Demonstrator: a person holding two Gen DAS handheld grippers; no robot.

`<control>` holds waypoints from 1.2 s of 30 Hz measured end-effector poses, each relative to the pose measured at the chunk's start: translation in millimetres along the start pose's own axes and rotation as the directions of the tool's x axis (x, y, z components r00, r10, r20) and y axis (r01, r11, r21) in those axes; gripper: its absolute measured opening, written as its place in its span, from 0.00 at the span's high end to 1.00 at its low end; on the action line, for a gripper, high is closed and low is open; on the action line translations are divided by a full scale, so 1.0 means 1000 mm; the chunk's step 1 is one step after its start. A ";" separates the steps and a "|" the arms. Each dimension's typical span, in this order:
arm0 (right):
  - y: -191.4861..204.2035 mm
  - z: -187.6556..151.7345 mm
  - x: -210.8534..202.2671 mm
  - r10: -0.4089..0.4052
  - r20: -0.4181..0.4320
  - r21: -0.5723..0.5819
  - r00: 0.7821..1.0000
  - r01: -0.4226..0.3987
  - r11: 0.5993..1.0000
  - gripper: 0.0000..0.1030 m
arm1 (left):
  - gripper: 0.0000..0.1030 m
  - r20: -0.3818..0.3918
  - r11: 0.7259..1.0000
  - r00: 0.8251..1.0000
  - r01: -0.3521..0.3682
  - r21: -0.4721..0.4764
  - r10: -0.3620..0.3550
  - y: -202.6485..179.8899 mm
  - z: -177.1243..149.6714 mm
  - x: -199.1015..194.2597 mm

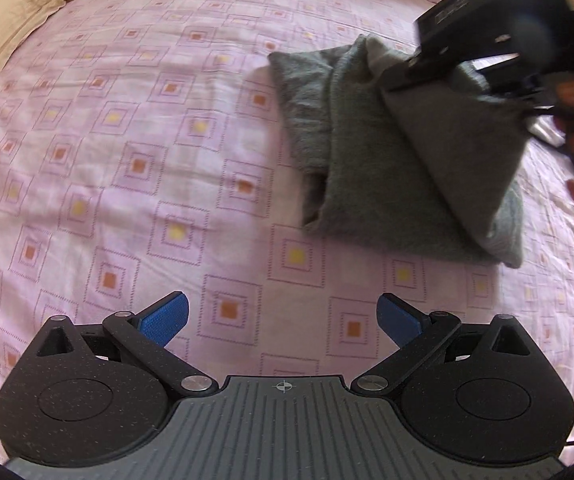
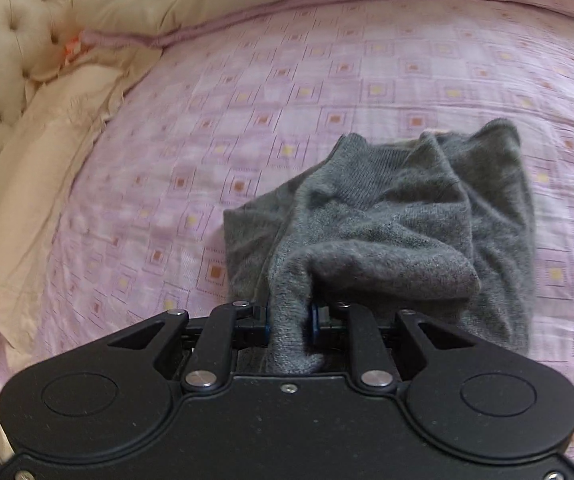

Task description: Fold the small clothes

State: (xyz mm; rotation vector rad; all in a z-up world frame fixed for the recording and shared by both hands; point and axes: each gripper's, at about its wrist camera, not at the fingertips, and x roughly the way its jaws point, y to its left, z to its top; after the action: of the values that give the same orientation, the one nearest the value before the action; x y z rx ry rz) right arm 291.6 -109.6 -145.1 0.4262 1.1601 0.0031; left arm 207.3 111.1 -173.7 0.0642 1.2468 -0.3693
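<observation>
The grey knit (image 1: 371, 152) lies on the bed (image 1: 127, 160), right of centre in the left wrist view and already doubled into a thick pad, its near edge lying flat on the pink checked sheet. The right tongs (image 2: 290, 318) are clamped tight on a pinch of the knit, which bunches up between the blue pads and pokes out behind them. From the left view the right tongs (image 1: 427, 74) hold the far right corner lifted, so a triangular flap hangs taut down to the pad. The left tongs (image 1: 283, 316) are spread wide and hold nothing, hovering over bare sheet near the pad's near left side, well apart from it.

The step in hand looks like carrying that lifted flap across to make the next fold. To do it well, the right tongs should travel low and level toward the left edge, so the flap lays over without dragging the layers under it. The empty tongs could press down on the near left edge as an anchor (the wool looks fluffy and slides easily on a smooth sheet). Release should come only once the flap's edge lines up with the pad's left edge. The pinch is small and thick, so a quick tug might skew the pile.
</observation>
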 end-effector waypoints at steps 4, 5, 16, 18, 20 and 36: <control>0.013 -0.004 0.009 -0.001 -0.024 -0.071 1.000 -0.001 0.997 0.64 | 0.01 -0.006 1.000 1.000 0.000 -0.018 -0.001 0.005 -0.001 0.002; 0.014 -0.004 0.007 0.036 -0.019 -0.077 0.999 -0.037 0.996 0.58 | 0.01 -0.007 1.000 1.000 0.001 -0.019 -0.001 0.005 -0.001 0.003; -0.009 -0.009 -0.054 0.206 0.137 -0.072 0.969 -0.197 0.978 0.47 | 0.01 0.012 0.998 0.999 0.038 0.040 -0.039 -0.009 0.014 -0.004; -0.026 -0.015 -0.063 0.161 0.152 -0.040 0.975 -0.157 0.987 0.47 | 0.01 0.034 0.997 0.998 0.053 0.063 -0.055 -0.016 0.021 -0.010; -0.043 -0.024 -0.069 0.119 0.166 -0.007 0.979 -0.119 0.993 0.46 | 0.01 0.065 0.994 0.995 0.066 0.084 -0.072 -0.024 0.028 -0.017; -0.117 -0.070 -0.088 -0.007 0.155 0.136 0.988 -0.014 0.991 0.45 | 0.01 0.069 0.995 0.993 -0.097 0.007 0.096 -0.040 0.079 0.042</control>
State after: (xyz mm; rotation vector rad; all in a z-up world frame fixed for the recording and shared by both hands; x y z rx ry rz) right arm 168.3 -213.6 -127.9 0.5407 1.0094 -0.1055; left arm 278.2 43.7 -181.3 0.1198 1.1698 -0.2917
